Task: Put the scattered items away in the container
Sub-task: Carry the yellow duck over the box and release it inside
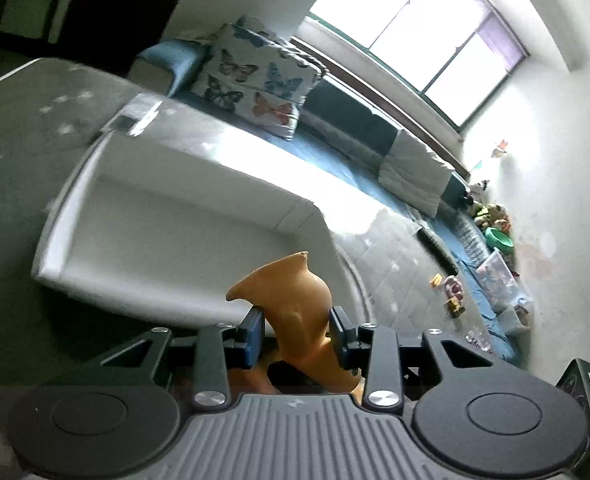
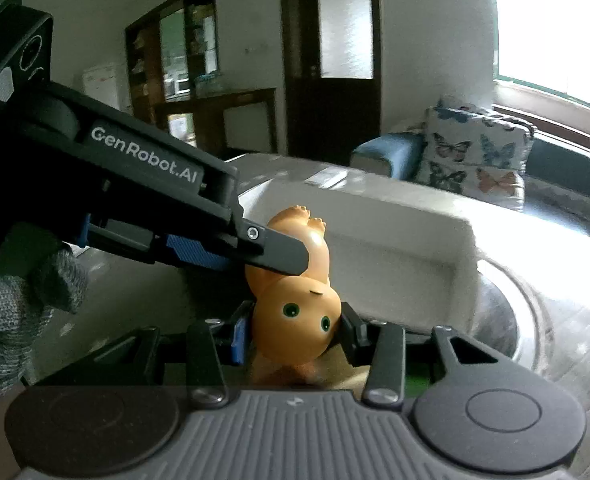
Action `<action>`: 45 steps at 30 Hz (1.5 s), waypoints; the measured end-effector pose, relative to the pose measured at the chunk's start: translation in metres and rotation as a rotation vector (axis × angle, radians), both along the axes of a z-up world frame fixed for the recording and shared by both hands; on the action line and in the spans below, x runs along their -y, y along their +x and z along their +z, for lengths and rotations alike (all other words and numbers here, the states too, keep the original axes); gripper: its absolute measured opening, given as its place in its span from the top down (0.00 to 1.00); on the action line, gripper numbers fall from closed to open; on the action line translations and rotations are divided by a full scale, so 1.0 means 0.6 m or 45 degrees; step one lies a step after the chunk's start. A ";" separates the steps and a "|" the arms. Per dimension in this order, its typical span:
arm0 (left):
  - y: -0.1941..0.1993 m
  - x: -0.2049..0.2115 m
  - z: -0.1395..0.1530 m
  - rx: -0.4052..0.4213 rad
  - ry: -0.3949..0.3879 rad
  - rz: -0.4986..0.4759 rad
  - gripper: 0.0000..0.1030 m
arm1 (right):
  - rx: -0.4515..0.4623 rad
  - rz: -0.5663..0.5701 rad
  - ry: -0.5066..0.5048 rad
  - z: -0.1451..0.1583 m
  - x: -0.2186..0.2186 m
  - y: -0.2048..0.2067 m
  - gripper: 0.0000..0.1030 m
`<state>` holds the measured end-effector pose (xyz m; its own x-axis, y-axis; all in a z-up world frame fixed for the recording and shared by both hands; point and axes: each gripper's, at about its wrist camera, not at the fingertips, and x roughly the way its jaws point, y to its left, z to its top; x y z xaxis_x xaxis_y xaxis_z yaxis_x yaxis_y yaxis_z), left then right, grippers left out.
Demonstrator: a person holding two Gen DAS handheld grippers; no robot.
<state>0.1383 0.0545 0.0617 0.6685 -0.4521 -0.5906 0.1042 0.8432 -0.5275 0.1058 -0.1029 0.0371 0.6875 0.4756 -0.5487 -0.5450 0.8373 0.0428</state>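
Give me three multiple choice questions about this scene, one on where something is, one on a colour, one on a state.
1. Where is the white container?
A. beyond the held toy
B. on the sofa
C. on a shelf

2. What colour is the toy figure?
A. green
B. orange
C. white

3. How is the toy held?
A. lying loose
B. by one gripper
C. by both grippers

Answers: 1 A, it lies past the toy in both views. 2 B, its body is orange. 3 C, the right gripper clamps its head, the left gripper its body.
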 end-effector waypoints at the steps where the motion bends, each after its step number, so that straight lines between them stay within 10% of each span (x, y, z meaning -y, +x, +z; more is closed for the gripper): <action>1: 0.017 0.007 0.000 -0.004 -0.003 -0.007 0.64 | -0.011 -0.007 -0.006 -0.003 0.001 0.012 0.58; 19: 0.206 0.021 -0.109 -0.229 -0.110 -0.054 0.68 | -0.198 -0.120 -0.122 -0.066 0.011 0.206 0.57; 45: 0.114 0.067 -0.042 -0.038 0.120 -0.085 0.67 | -0.052 -0.130 -0.044 0.003 0.062 0.107 0.48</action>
